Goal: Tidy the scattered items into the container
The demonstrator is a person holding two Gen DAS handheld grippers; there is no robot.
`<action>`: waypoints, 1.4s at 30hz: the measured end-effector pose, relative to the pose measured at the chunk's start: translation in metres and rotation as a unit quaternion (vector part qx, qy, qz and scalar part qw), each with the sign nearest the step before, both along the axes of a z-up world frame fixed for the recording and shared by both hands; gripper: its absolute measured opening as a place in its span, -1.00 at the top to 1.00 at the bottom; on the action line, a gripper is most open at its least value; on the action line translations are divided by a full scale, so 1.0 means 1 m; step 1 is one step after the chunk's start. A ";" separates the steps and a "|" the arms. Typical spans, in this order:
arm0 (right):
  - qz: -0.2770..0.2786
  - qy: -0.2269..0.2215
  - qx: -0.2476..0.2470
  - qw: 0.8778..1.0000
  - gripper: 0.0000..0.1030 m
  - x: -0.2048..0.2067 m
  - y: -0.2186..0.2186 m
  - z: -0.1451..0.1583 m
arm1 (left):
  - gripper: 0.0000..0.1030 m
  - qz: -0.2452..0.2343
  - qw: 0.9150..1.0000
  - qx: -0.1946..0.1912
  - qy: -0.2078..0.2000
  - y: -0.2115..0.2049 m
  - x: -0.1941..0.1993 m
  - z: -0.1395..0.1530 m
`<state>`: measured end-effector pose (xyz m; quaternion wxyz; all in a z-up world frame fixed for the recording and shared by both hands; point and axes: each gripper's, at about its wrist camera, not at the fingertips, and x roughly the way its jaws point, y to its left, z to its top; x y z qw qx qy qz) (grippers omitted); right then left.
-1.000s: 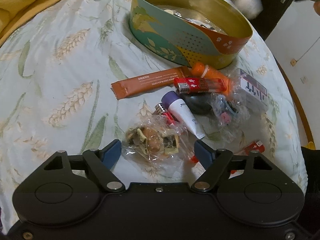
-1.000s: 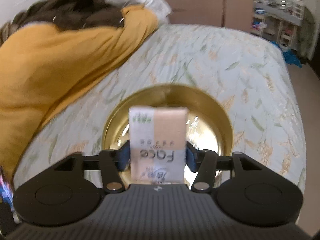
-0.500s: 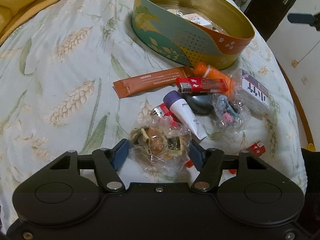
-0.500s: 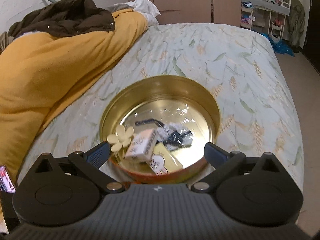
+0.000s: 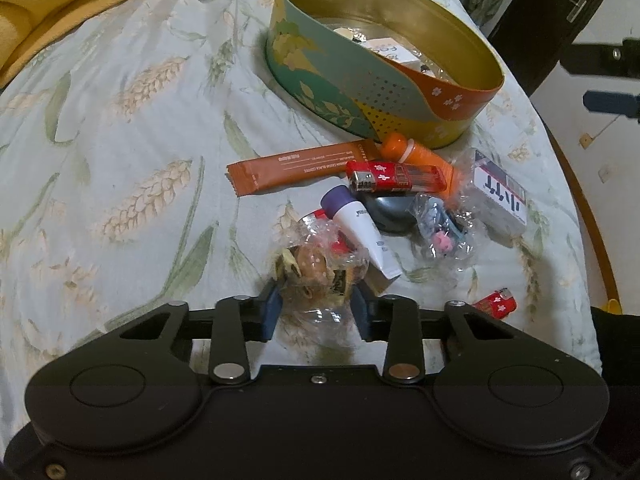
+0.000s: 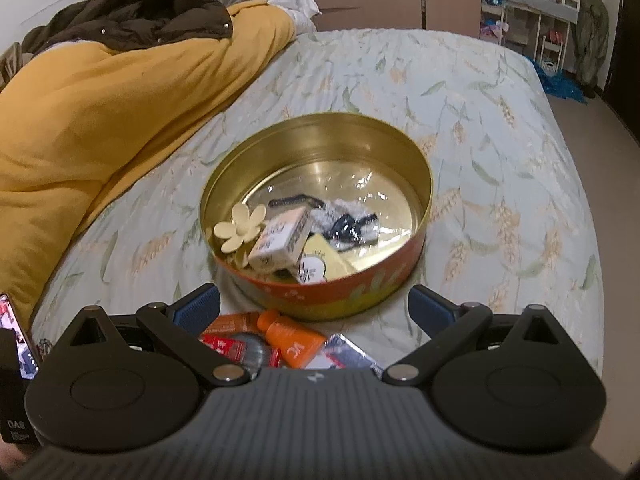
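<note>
Progress check, landmark = round tin on the bed.

Already in the tin: cream flower hair clip, small white-and-peach box, a yellow card with a cartoon face, dark wrapped bits toward the middle. Roughly a third of the lot, as I judge it.

Still out, all in a heap just in front of the tin on the camera side:
- orange-brown sachet stick, one end close to the tin wall
- orange tube, right beside the tin wall
- red lighter, lying across the orange tube
- white tube with purple cap
- dark rounded object, partly buried, can't ID
- clear bag with a small pink figure
- clear-wrapped box with red lettering
- second red lighter, furthest from the tin

Left claw: closing in on the crinkly clear bag of small trinkets, bag is between the blue pads and already bunching up. Bag looks still down on the bed, nearest-to-camera edge of the heap.

Right claw: spread wide, nothing in it, hovering over the heap's tin-side edge, tin straight ahead.

So: nine-odd pieces left, one of them being grabbed now.
</note>
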<state>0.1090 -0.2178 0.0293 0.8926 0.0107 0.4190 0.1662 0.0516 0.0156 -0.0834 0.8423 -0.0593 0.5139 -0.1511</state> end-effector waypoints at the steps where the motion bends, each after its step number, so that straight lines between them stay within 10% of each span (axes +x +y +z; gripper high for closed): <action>1: 0.000 0.000 0.000 1.000 -1.00 -0.002 0.000 -0.001 | 0.49 0.001 1.000 -0.002 0.000 0.000 0.000 0.001; 42: -0.029 0.072 0.030 0.997 -1.00 -0.075 -0.040 -0.061 | 0.56 0.025 0.997 0.012 -0.077 -0.012 0.007 0.095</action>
